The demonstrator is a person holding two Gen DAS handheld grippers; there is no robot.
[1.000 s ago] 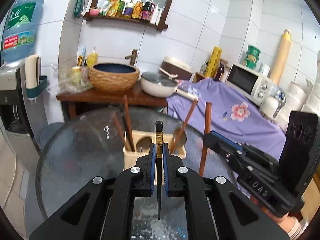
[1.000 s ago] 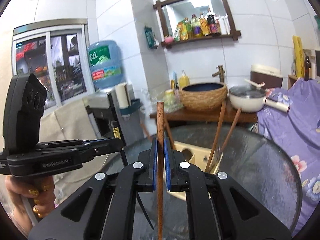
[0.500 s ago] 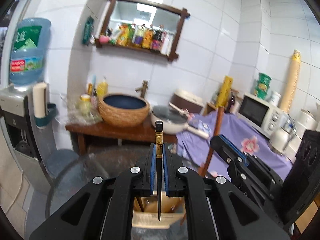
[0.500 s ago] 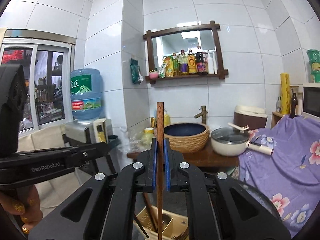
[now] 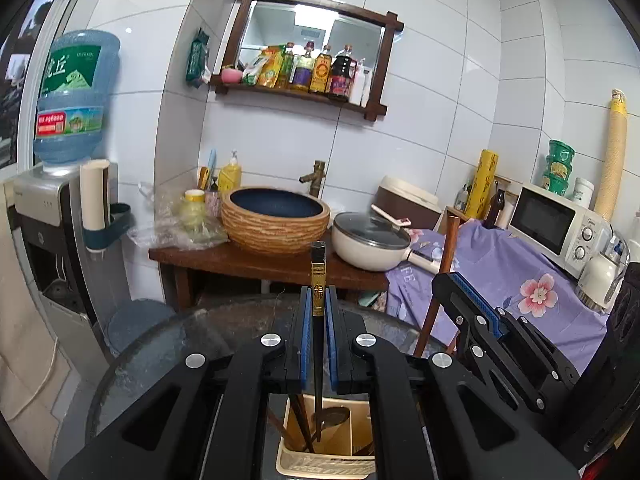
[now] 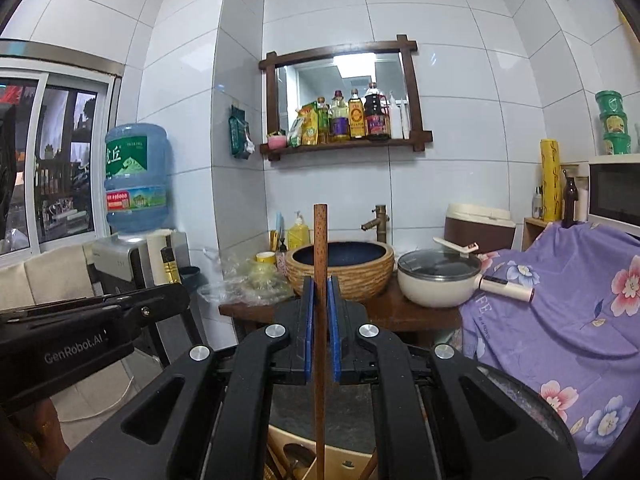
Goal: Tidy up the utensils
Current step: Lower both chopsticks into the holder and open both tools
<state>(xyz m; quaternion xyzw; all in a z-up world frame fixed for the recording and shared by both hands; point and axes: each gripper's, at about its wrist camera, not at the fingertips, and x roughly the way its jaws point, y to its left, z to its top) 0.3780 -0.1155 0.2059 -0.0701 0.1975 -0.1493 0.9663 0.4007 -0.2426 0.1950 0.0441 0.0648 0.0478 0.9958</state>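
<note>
**Above the holder, a chopstick in each grip**

Nearest the left camera, the left gripper (image 5: 319, 336) has its fingers pinched on an upright black chopstick (image 5: 318, 280), tip inside the beige utensil holder (image 5: 320, 462) — its contents half hidden. The right gripper (image 6: 319, 316) clamps a brown wooden chopstick (image 6: 320, 240), lower end cut off. Beyond the round glass counter (image 5: 160, 360) stand a woven basin (image 5: 276, 220) and pot (image 5: 370, 242).

White-tiled walls (image 6: 460, 20), a wood-framed mirror (image 6: 344, 76) over a wooden washstand (image 5: 240, 264), window (image 6: 52, 160) at left.
</note>
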